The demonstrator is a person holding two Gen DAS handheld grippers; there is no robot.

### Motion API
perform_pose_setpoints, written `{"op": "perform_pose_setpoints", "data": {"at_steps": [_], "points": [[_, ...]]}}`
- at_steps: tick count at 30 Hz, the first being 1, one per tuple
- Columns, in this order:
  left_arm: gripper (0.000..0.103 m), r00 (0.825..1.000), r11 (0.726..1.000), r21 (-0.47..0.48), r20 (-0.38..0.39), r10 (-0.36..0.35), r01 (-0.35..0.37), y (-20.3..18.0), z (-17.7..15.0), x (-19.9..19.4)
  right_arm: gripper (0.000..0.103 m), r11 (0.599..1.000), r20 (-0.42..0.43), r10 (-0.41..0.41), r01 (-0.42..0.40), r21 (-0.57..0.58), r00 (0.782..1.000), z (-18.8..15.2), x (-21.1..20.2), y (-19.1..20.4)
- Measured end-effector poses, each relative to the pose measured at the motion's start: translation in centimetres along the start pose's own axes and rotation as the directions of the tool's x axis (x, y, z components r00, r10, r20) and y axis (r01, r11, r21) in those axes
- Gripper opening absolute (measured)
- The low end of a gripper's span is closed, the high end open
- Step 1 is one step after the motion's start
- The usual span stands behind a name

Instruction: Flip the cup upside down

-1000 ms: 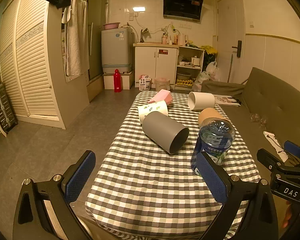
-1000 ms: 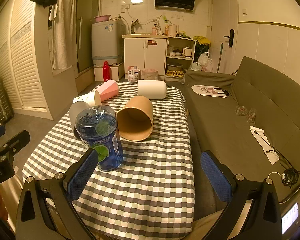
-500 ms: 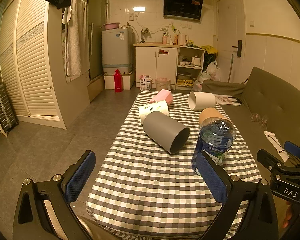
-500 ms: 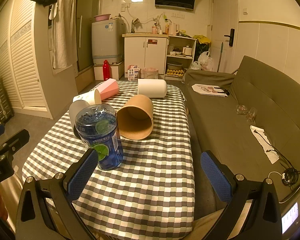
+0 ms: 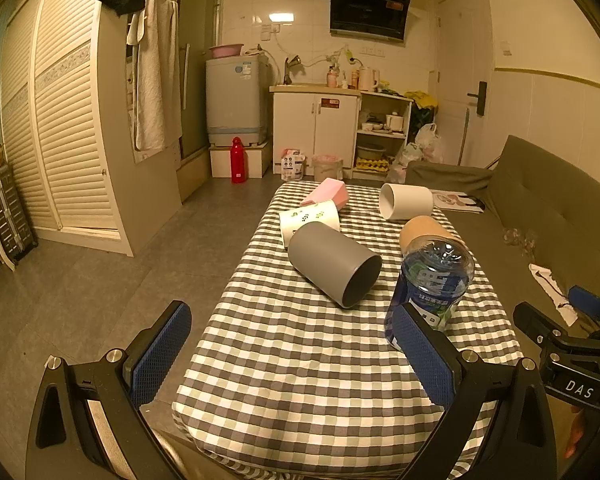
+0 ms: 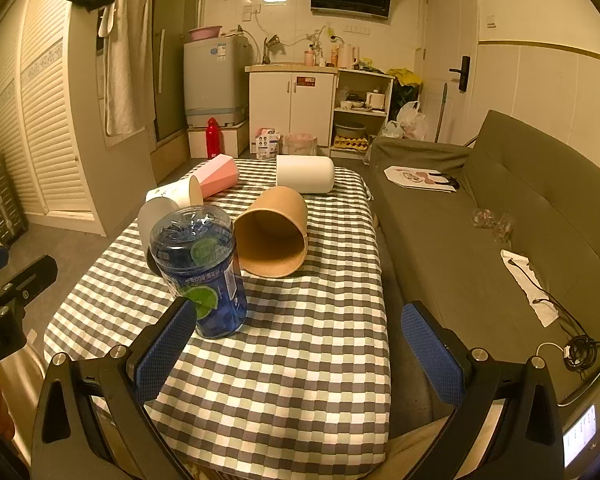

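Along each frame's bottom edge, left gripper (image 5: 286,354) and right gripper (image 6: 300,350) stand spread, empty. Beyond, at centre, the grey cup (image 5: 334,264) lies sideways on the checked bench (image 5: 300,360), mouth lower right; the left gripper looks better placed.

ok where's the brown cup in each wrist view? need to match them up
Left wrist: brown cup right of centre, lying on its side, closed base toward the camera, just behind the blue bottle.
Right wrist: brown cup near centre, open mouth toward the camera, right of the blue bottle.
Shared landmark: the white cup, lying on its side at the table's far end.
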State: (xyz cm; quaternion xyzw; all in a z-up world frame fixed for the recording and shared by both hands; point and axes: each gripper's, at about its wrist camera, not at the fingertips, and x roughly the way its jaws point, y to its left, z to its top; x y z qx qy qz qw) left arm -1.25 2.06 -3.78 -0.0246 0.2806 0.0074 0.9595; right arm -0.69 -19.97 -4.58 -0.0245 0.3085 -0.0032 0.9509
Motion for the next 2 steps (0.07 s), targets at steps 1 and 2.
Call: {"op": "perform_pose_setpoints", "data": {"at_steps": [1, 2], "points": [[0.103, 1.0, 1.0, -0.002, 0.002, 0.0, 0.0, 0.14, -0.03, -0.1, 0.103, 1.0, 0.0, 0.0, 0.0, 0.0, 1.0, -0.05, 0.04, 0.01], [0.103, 1.0, 1.0, -0.002, 0.003, 0.002, -0.002, 0.26, -0.04, -0.17, 0.103, 1.0, 0.0, 0.0, 0.0, 0.0, 1.0, -0.05, 0.05, 0.01]]}}
